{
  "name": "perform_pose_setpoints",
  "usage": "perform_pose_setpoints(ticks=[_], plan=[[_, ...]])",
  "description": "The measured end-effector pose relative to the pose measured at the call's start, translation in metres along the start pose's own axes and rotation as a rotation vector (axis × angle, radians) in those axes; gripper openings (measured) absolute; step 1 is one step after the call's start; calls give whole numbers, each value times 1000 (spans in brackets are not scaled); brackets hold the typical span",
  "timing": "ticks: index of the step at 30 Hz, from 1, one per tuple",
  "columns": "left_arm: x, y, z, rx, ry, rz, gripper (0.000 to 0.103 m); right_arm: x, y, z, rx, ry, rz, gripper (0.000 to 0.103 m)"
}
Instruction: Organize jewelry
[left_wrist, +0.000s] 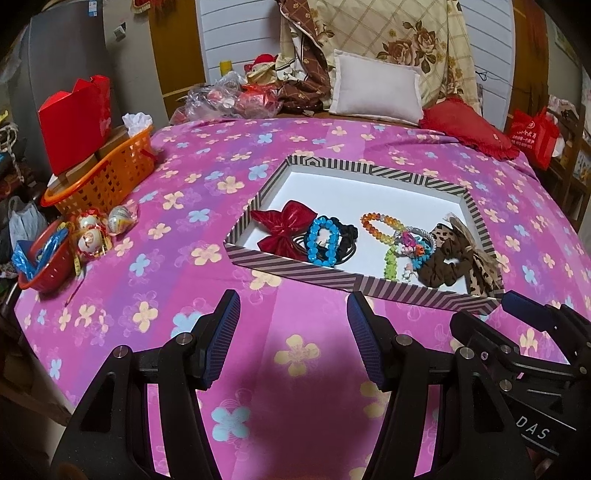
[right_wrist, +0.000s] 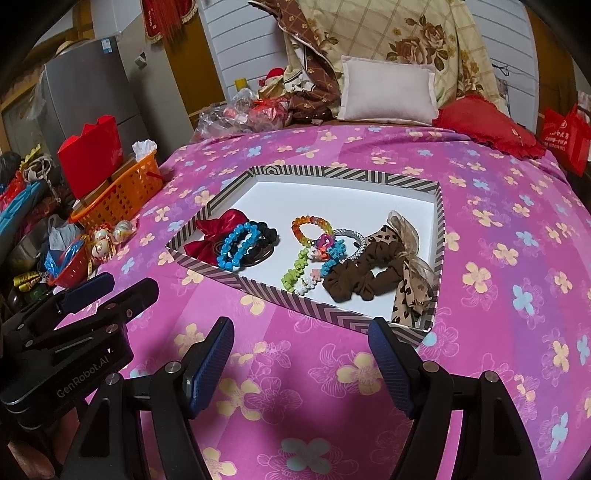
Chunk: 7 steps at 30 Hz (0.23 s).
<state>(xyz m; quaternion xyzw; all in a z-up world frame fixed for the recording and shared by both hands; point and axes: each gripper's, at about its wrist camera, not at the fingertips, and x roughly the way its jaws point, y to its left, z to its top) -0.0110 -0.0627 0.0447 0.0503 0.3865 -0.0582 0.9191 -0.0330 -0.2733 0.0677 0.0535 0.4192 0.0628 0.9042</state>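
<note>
A striped box (left_wrist: 291, 266) (right_wrist: 280, 297) with a white floor lies on the pink flowered bedspread. Inside it lie a red bow (left_wrist: 284, 229) (right_wrist: 212, 236), a blue bead bracelet (left_wrist: 323, 240) (right_wrist: 236, 245), black hair ties (left_wrist: 347, 236) (right_wrist: 264, 232), an orange-yellow bead bracelet (left_wrist: 384, 227) (right_wrist: 312, 227), a green clip (left_wrist: 391, 264) (right_wrist: 293, 273), a brown scrunchie (left_wrist: 448, 264) (right_wrist: 364, 278) and a leopard ribbon (left_wrist: 480, 273) (right_wrist: 406, 295). My left gripper (left_wrist: 293, 306) hangs open in front of the box's near edge, nothing between its fingers. My right gripper (right_wrist: 301, 330) is open too, just short of the box's near corner, empty.
An orange basket (left_wrist: 107, 177) (right_wrist: 122, 192) with a red box stands at the left edge of the bed. Beside it are a red bowl (left_wrist: 48, 266) (right_wrist: 70, 271) and several wrapped eggs (left_wrist: 92, 230). Pillows and a red cushion (left_wrist: 469, 125) lie at the back.
</note>
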Motion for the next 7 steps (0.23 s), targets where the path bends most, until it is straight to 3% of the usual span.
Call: perform_pose_setpoints(ticks=[7], plan=[[8,11,-3,-5,28,-8,60,-3,-7,1,6,-7,-2,73]])
